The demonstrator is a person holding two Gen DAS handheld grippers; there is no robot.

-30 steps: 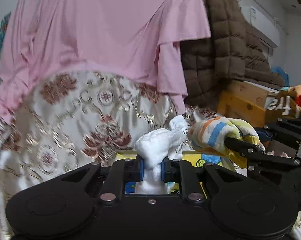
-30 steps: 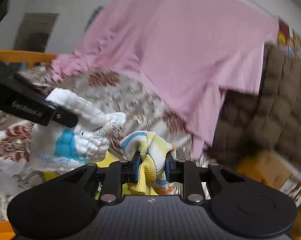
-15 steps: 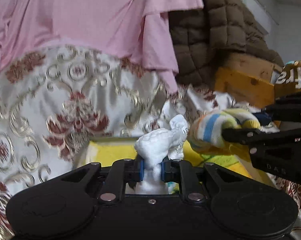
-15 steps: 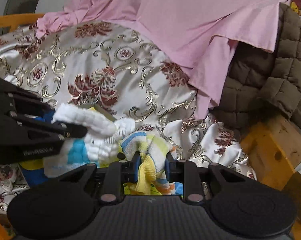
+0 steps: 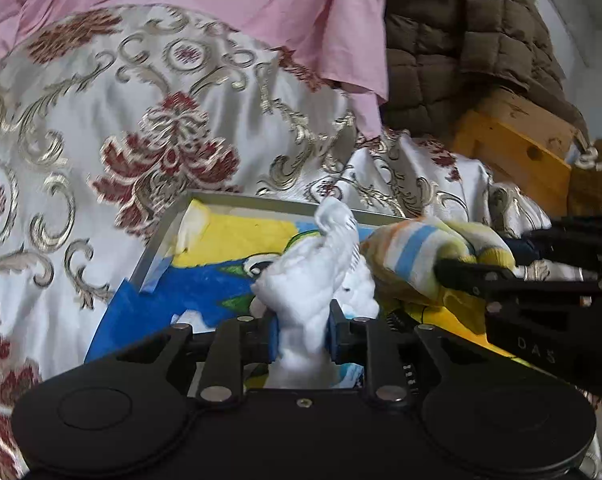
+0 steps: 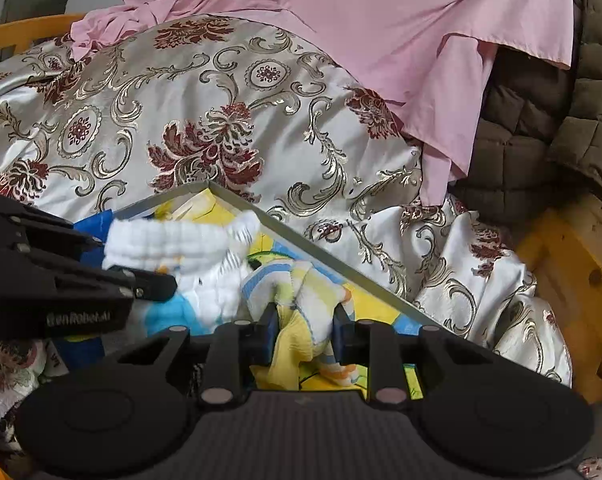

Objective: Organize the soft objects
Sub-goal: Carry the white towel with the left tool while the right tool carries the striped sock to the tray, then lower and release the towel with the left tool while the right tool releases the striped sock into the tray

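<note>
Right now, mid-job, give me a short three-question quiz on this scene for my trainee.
1. True or false: the left gripper has a white sock between its pads.
2. Which item sits in the right gripper? A) pink sheet B) striped yellow sock C) brown quilt
3. Fill in: both socks hang over a shallow ____ with a yellow and blue picture inside.

Key:
1. True; its jaws are opening with the white sock between them.
2. B, the striped yellow sock.
3. Box, lying on the floral bedspread.
</note>
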